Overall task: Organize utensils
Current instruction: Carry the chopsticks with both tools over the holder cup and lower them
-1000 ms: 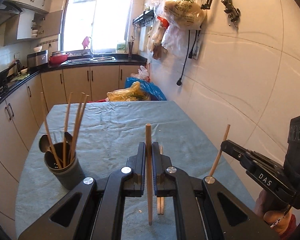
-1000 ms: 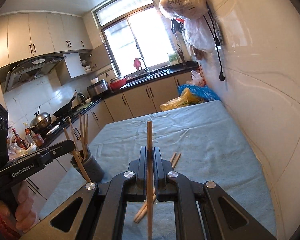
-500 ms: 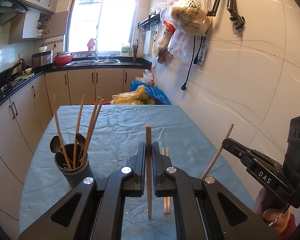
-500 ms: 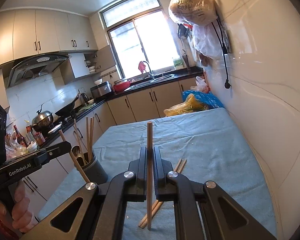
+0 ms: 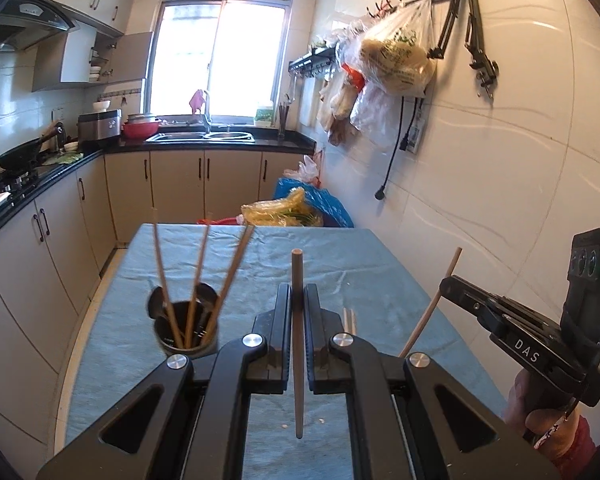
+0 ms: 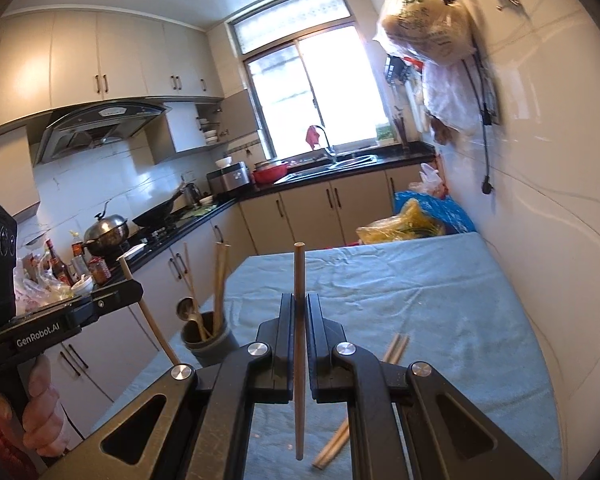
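Each claw, left (image 5: 298, 312) and right (image 6: 299, 312), is closed on one upright chopstick (image 5: 297, 344), lifted above the blue-clothed worktop (image 5: 340, 264), seemingly bound for the utensil holder (image 5: 188, 338) standing at left, where several chopsticks already stand.

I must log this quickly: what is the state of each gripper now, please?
Left gripper: closed on a chopstick.
Right gripper: closed on another chopstick.

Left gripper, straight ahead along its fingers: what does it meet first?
Probably nothing soon: left gripper, shut on a chopstick, points down the blue tablecloth. The utensil holder sits left of that line. Depth unclear.
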Tool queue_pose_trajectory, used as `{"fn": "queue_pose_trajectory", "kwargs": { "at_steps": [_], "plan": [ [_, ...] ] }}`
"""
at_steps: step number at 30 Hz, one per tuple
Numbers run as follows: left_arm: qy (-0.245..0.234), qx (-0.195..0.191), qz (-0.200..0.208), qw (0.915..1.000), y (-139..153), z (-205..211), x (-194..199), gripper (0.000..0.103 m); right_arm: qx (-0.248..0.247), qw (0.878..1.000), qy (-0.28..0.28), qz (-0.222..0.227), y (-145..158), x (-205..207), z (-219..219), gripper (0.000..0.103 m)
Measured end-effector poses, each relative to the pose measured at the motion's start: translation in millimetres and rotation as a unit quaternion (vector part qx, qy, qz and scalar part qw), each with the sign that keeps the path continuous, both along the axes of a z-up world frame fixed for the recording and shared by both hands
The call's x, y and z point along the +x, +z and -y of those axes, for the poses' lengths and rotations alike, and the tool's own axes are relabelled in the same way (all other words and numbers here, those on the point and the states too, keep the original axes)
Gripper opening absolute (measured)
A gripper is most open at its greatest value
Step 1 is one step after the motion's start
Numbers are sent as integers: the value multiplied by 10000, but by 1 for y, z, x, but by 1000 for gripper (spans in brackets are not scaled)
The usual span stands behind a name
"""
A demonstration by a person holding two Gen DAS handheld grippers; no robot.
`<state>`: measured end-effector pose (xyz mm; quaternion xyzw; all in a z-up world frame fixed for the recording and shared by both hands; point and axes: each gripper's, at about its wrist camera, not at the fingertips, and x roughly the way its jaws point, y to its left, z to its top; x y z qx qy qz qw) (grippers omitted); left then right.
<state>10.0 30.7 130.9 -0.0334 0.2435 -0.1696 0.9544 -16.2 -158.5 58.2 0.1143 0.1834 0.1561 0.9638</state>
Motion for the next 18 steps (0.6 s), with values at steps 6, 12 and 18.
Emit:
{"fn": "queue_pose_trajectory", "kwargs": {
  "at_steps": [6,12,18],
  "plan": [
    [240,-54,213,9995,23,-30,-5,5,11,9996,240,176,22,3,-19,5],
    [452,-40,495,9977,50,-53,-8,5,-4,9980,472,430,45,4,-43,5],
    [565,-10,734,9957,74,-62,-7,5,8,9954,646,702,71,9,-64,5]
  ]
}}
